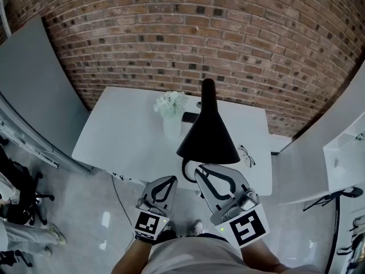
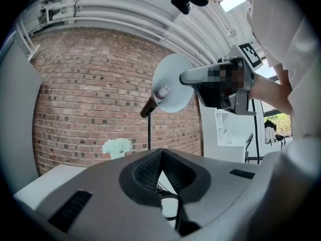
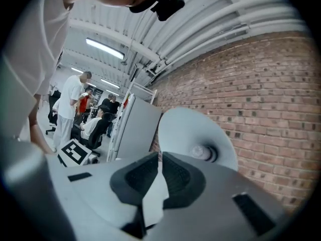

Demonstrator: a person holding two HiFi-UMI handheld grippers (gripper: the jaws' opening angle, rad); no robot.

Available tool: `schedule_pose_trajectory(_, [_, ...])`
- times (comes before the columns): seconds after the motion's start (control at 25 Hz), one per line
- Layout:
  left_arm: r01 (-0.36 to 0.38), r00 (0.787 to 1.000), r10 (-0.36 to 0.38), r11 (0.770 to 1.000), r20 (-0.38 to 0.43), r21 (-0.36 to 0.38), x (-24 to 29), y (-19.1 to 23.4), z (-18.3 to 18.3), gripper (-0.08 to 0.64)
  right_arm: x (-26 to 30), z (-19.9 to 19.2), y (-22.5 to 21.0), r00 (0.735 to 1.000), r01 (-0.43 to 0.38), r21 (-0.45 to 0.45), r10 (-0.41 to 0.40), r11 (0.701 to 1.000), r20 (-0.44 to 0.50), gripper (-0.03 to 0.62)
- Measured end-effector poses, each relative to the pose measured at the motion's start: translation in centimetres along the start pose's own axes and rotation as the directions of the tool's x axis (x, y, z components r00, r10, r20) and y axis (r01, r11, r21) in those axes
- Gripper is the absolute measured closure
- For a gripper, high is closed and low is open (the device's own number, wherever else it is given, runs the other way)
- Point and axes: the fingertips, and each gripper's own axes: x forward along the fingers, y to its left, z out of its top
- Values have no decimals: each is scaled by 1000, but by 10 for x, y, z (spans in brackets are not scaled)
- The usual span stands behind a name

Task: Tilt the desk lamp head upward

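The desk lamp stands on the white table (image 1: 125,136) with its black cone shade (image 1: 208,133) tipped up. Its white inside and bulb (image 3: 200,152) face my grippers. My right gripper (image 1: 197,168) reaches level to the shade's lower rim, and its jaws are closed on the edge of that rim (image 3: 159,155). In the left gripper view the right gripper (image 2: 183,78) meets the side of the shade (image 2: 170,84) above the thin pole (image 2: 149,129). My left gripper (image 1: 172,178) hangs beside it, lower and to the left, shut with nothing in it (image 2: 161,152).
A white vase of flowers (image 1: 171,110) stands behind the lamp, with a dark flat object (image 1: 190,117) beside it and a pair of glasses (image 1: 246,154) near the right front corner. A brick wall backs the table. A grey partition (image 1: 28,79) stands left and white shelving (image 1: 345,153) right.
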Motion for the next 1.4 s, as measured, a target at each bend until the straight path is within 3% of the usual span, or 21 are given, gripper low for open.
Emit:
schedule_pose_trajectory(0.44, [-56,998,57,998,-32,22,2,-10,-2,552,-22,-39,-14,1000,-15,81,15,997,-1,558])
schedule_pose_trajectory(0.92, [-101,994,102,994,-44,31,-7,1,0,552,-26,-60,-10,999,-27,66,28,997,-22,558])
schedule_pose_trajectory(1.4, [-92,995,93,995,-38,33,-10,6,2,552,-13,-82,4,995,-42,56,47,998,-90,558])
